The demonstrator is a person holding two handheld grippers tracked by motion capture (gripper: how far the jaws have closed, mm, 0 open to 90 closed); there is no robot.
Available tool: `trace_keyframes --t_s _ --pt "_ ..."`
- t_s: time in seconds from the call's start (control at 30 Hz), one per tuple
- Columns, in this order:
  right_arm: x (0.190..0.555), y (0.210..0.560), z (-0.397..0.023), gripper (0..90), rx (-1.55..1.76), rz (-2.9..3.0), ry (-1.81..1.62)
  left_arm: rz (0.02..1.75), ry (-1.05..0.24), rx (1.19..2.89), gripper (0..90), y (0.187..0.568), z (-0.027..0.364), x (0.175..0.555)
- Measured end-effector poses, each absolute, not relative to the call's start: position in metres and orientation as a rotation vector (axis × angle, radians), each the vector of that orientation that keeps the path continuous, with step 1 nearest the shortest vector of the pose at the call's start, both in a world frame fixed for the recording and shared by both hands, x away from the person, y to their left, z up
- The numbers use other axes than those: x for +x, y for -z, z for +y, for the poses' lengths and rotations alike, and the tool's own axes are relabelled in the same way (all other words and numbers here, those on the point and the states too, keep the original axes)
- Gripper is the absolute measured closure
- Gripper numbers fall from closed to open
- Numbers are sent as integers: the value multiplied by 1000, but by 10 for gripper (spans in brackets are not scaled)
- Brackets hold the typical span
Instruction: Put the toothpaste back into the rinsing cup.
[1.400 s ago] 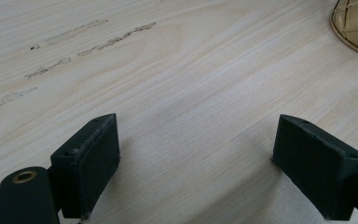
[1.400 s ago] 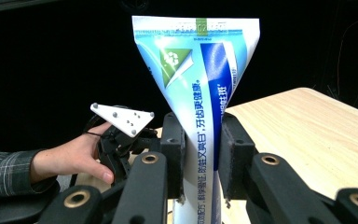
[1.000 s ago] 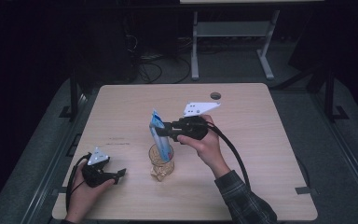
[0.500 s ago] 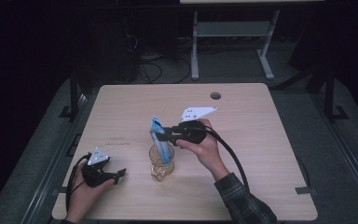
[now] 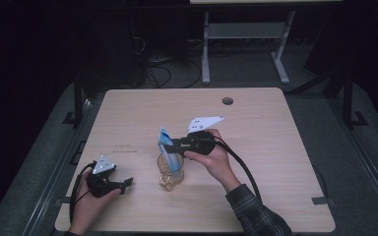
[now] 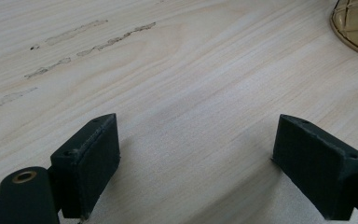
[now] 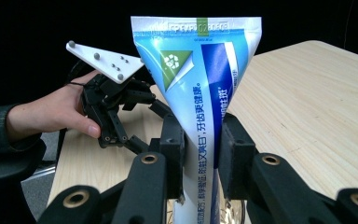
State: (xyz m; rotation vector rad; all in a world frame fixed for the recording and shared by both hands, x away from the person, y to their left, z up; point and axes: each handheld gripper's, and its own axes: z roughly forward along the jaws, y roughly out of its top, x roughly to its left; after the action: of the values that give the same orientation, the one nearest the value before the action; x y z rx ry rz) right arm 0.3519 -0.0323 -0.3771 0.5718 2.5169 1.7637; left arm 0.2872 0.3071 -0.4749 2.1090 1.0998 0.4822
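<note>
A blue and white toothpaste tube [image 5: 167, 151] stands upright with its lower end inside an amber glass cup [image 5: 170, 172] in the middle of the table. My right gripper [image 5: 173, 145] is shut on the tube; in the right gripper view the tube [image 7: 200, 98] rises between the two pads [image 7: 173, 154], flat crimped end up. My left gripper [image 5: 126, 183] rests on the table at the front left, held by a hand, with its jaws open. The left gripper view has bare wood between its pads [image 6: 91, 161] and the cup's edge [image 6: 356, 23] at the top right.
The light wooden table [image 5: 256, 123] has a round cable hole [image 5: 227, 101] near its far edge and faint scuff marks [image 5: 123, 149] left of the cup. A metal stand [image 5: 241, 44] is on the dark floor beyond the table.
The right gripper has moved toward the near edge and down with the tube, so the tube's lower end now sits in the cup. The left gripper has stayed where it was.
</note>
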Motion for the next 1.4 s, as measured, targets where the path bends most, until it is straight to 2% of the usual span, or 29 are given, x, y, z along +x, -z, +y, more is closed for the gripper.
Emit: trace_keyframes --t_s 0.57,0.8,1.1,1.4 --pt "353 377 -20 720 553 2525 -1743 1099 -482 2109 137 475 307 287" --pt "354 375 -19 688 551 2519 -1739 1099 -482 2110 137 475 307 287" --pt "355 373 -29 539 589 2483 -1713 1099 -483 2110 137 475 307 287" --pt "356 372 -45 437 642 2461 -1628 1100 -483 2110 137 475 307 287"
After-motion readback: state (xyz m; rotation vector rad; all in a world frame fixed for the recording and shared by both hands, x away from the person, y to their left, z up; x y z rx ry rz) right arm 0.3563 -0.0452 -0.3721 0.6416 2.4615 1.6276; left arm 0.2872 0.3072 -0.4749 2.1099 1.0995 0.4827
